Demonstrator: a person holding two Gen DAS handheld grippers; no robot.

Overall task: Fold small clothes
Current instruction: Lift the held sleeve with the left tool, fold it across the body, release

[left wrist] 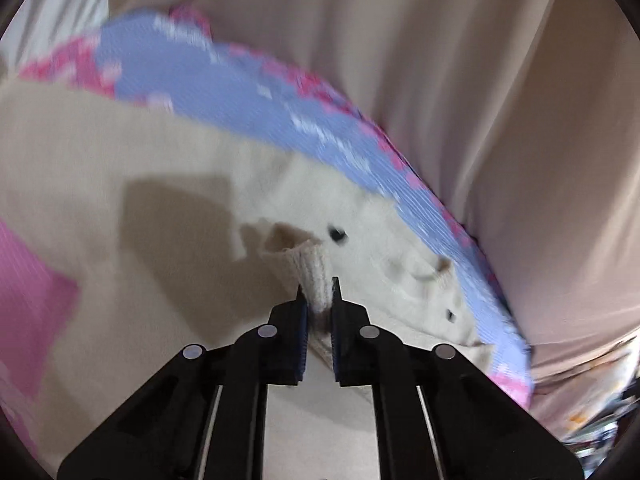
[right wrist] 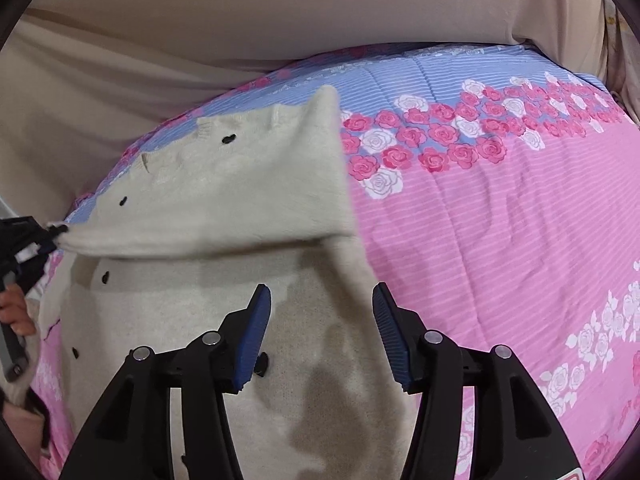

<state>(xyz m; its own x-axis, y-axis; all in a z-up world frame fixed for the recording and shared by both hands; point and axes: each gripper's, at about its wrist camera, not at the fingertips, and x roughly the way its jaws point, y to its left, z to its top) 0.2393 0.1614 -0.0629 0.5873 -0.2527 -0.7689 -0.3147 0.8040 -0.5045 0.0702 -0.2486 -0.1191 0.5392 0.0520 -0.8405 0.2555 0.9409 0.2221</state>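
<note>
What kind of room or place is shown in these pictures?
Probably a bedroom: a cream cardigan lies on a bed with a pink and blue rose-print quilt, and beige drapery hangs behind.

The right claw (right wrist: 322,332) is hanging at 6 o'clock with its two blue pads standing apart, and nothing is lying between them. Under it a cream knitted sweater (right wrist: 224,200) with small dark buttons (right wrist: 228,139) is lying on a bed cover (right wrist: 500,216) that is pink and blue with printed roses. The upper part of the sweater is being lifted and folded over, so a fold edge is running from 9 o'clock toward the centre. At 9 o'clock the left claw (right wrist: 50,236) is pinching the corner of this fold, and a hand (right wrist: 14,312) is showing just below it. Beige cloth (right wrist: 280,12) is filling the view at 12 o'clock.
</note>
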